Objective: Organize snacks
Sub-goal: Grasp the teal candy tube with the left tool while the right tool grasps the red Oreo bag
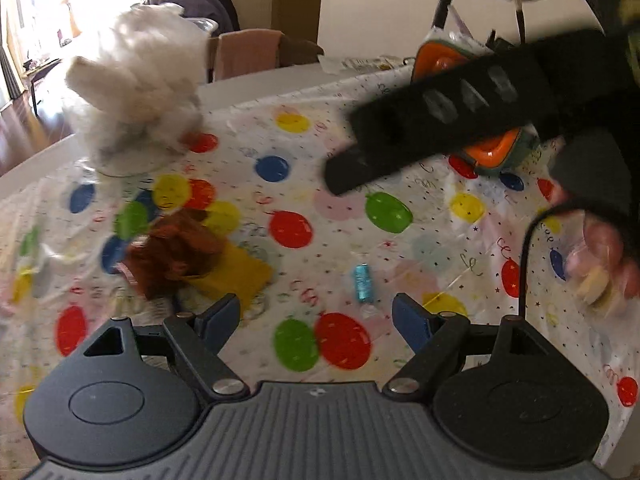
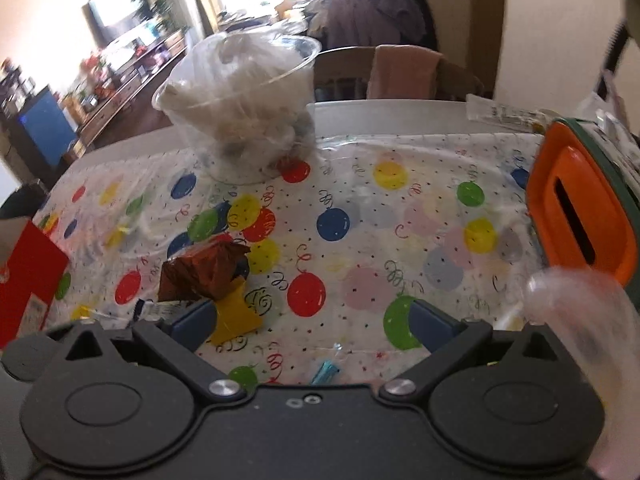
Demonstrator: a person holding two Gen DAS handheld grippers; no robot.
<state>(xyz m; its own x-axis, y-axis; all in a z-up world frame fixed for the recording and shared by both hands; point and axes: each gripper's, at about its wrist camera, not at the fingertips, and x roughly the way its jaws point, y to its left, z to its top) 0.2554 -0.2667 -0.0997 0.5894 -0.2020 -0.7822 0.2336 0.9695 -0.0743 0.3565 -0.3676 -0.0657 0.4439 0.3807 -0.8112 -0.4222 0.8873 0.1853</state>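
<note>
My left claw [image 1: 316,322] was wide open and held nothing, hovering above the table [image 1: 400,248], its fingers apart over the balloon cloth. A blue candy [image 1: 362,283] lay just ahead between them, a brown wrapper [image 1: 176,252] on a yellow one [image 1: 240,276] to the left. My right claw [image 2: 316,326] was wide open and empty too, low over the table; its left finger [image 2: 196,320] met the yellow wrapper. From the left camera it reached in blurred from the right. The bowl [image 2: 240,112] stood beyond.
</note>
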